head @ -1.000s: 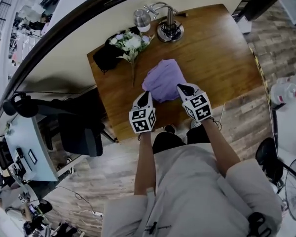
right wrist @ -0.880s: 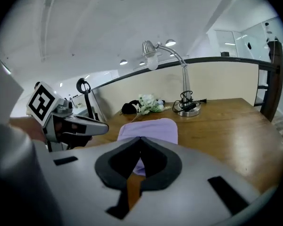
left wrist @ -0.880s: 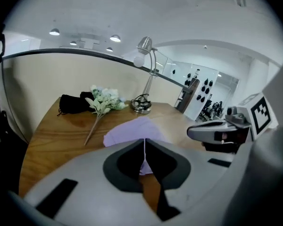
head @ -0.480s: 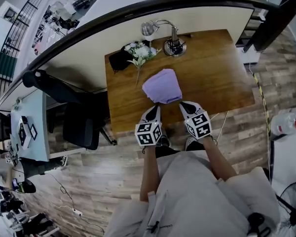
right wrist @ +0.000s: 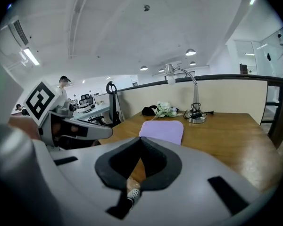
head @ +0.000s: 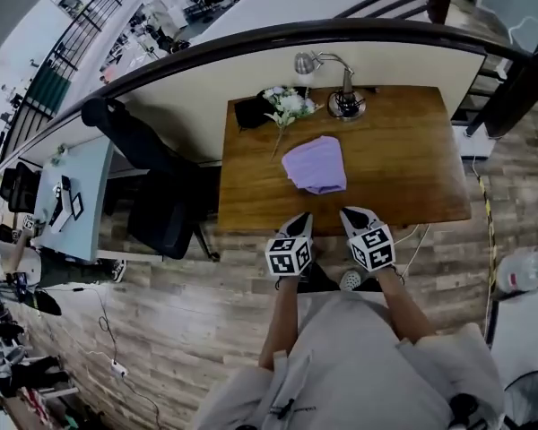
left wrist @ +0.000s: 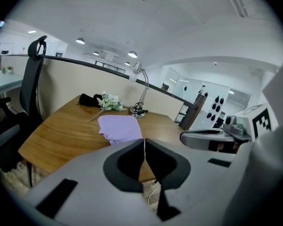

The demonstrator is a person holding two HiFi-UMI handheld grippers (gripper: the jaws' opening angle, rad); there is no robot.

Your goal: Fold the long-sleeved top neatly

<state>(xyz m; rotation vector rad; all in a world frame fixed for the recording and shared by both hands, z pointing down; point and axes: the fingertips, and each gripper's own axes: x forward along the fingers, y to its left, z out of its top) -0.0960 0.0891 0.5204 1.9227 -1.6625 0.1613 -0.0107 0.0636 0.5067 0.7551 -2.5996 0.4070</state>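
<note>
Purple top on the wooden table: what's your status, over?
Left gripper, right gripper: shut, empty, short of the brown wooden table. Purple long-sleeved top folded flat on it. White flowers beside it, nothing on top.

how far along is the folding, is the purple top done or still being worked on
Done: the purple top lies on the wooden table as a compact folded bundle, no sleeves showing. In hand: nothing. The left gripper and right gripper are shut and empty at the table's near edge, clear of the cloth. Left: probably little, perhaps tidying the slightly rumpled near edge.
</note>
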